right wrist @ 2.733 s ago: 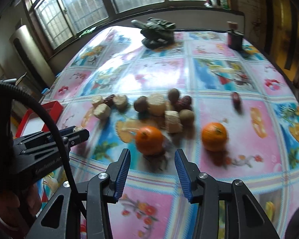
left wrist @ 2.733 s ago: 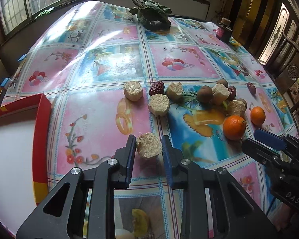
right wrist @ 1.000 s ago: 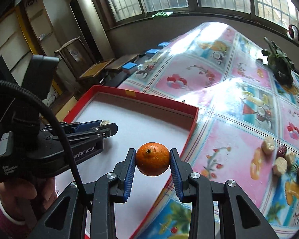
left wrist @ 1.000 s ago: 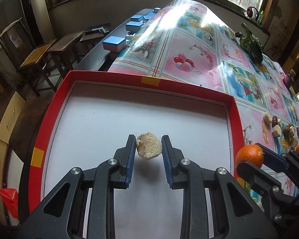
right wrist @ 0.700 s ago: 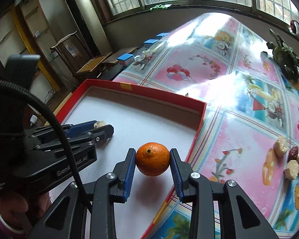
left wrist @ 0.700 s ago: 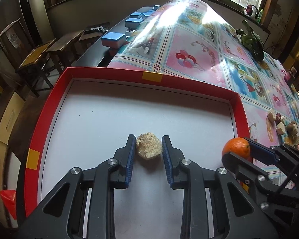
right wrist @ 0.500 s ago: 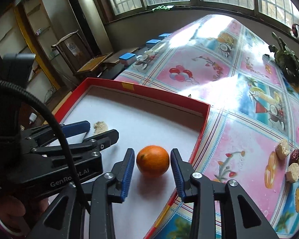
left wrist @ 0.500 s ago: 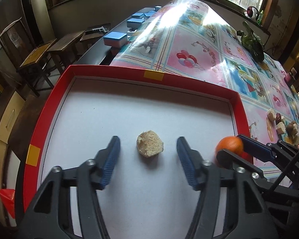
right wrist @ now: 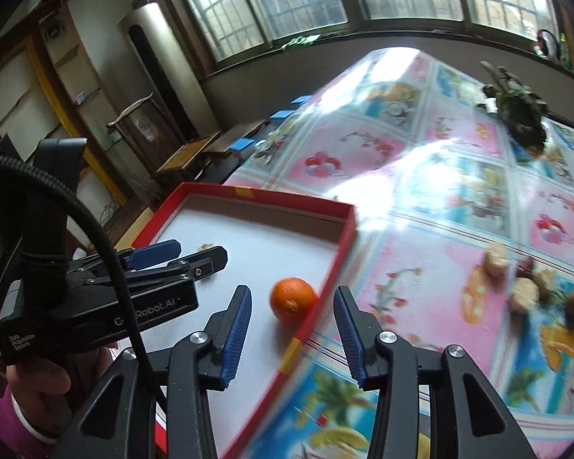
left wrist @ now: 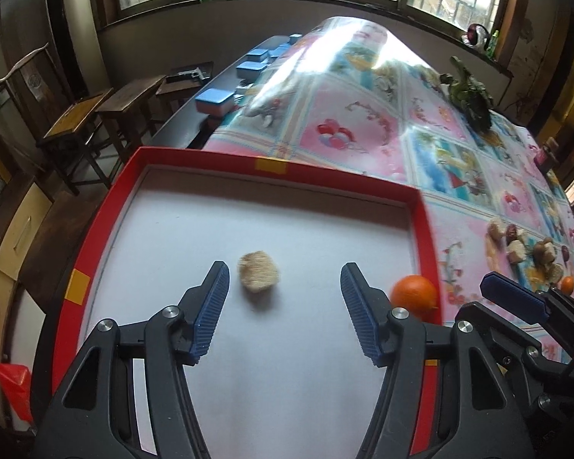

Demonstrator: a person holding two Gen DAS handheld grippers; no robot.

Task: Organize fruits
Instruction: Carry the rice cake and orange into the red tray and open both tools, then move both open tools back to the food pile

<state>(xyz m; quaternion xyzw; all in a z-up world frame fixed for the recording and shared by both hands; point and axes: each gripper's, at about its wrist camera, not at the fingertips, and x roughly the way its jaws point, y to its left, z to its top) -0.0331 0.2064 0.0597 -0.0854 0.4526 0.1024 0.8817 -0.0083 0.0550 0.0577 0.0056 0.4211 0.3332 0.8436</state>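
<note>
Left wrist: orange (left wrist: 414, 292) against red tray's (left wrist: 424, 229) right wall, white floor open.

An orange (left wrist: 414, 293) sits on the white floor of the red-walled tray (left wrist: 336, 176), close to the tray's right wall. A pale tan, rough-textured fruit chunk (left wrist: 258, 271) lies further left on the same white floor, well apart from the orange. The remaining fruits (right wrist: 532, 287) lie in a loose cluster on the patterned surface (right wrist: 421, 199) outside the tray: several tan chunks, dark red pieces, brown round ones and a second small orange (left wrist: 567, 285).
</note>
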